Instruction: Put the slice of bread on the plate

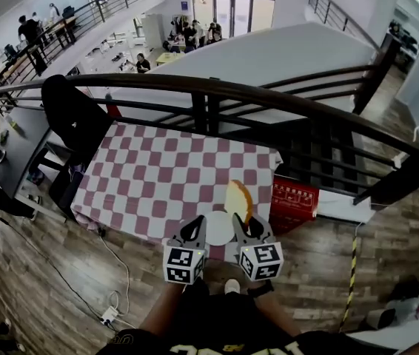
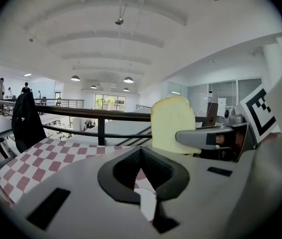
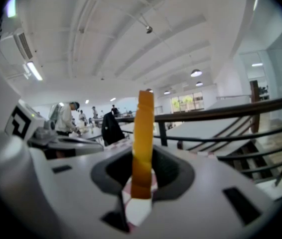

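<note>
My left gripper [image 1: 194, 226] has its fingers drawn together at the tips with nothing in them. Through the hollow behind the tips I see only checked cloth and a bit of white.

My right gripper [image 1: 242, 225] sits just beside it. Its fingers are part-way apart and clamped on the slice of bread [image 3: 142, 143]. The slice stands upright and edge-on between them, held at its lower end, with most of it above and beyond the fingertips and the crust facing me.

The white plate [image 1: 219, 228] lies flat between the two sets of fingers and below them, at the near edge of the table [image 1: 166, 174]. The bread is just past the plate's right side and is not resting on it.

The table, under a red and white checked cloth, stretches away ahead of the fingers. A red box [image 1: 295, 199] sits on the floor to the right of the right fingers, against the table's corner. Farther ahead runs a dark railing [image 1: 217, 92], and a black jacket [image 1: 75, 115] hangs ahead and to the left. Beyond the railing, people sit at desks on a lower floor.
</note>
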### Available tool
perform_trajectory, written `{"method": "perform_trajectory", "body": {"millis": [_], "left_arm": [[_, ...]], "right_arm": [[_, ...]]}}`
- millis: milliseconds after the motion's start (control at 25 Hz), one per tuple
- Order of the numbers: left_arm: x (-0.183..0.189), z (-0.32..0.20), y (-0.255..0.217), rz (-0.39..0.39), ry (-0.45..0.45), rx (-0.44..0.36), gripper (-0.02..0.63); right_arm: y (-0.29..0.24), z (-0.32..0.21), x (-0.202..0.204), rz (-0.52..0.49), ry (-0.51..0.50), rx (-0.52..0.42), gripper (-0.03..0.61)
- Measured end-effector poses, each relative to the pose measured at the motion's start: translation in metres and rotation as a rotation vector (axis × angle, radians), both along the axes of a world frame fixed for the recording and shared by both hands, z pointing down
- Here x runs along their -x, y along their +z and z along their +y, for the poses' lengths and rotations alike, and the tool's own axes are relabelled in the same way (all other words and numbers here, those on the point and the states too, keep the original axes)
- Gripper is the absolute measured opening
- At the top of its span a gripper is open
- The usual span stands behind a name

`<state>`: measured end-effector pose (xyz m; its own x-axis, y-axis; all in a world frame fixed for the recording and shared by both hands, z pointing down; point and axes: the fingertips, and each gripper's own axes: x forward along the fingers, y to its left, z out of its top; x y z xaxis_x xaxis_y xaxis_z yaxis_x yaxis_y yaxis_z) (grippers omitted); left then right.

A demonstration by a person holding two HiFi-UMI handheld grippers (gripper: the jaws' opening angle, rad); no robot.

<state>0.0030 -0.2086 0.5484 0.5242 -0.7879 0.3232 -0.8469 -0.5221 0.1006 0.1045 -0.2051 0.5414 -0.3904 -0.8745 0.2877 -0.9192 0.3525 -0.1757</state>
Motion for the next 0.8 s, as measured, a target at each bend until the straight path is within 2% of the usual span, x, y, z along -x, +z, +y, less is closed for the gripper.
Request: {"method": "perform_trajectory", "body": {"millis": [440,800], "left_arm": [[0.012,-0.002,0.057,-0.031,0.03,0.139,0.018],[0.023,0.001,0.088,-0.039,0.04,0.223,0.018]], "right_arm": [[0.079,-0.001,0.02,-0.008,0.004,0.239,0.1],[0.16,0.009,0.051,-0.056,-0.057,0.47,0.1]]}}
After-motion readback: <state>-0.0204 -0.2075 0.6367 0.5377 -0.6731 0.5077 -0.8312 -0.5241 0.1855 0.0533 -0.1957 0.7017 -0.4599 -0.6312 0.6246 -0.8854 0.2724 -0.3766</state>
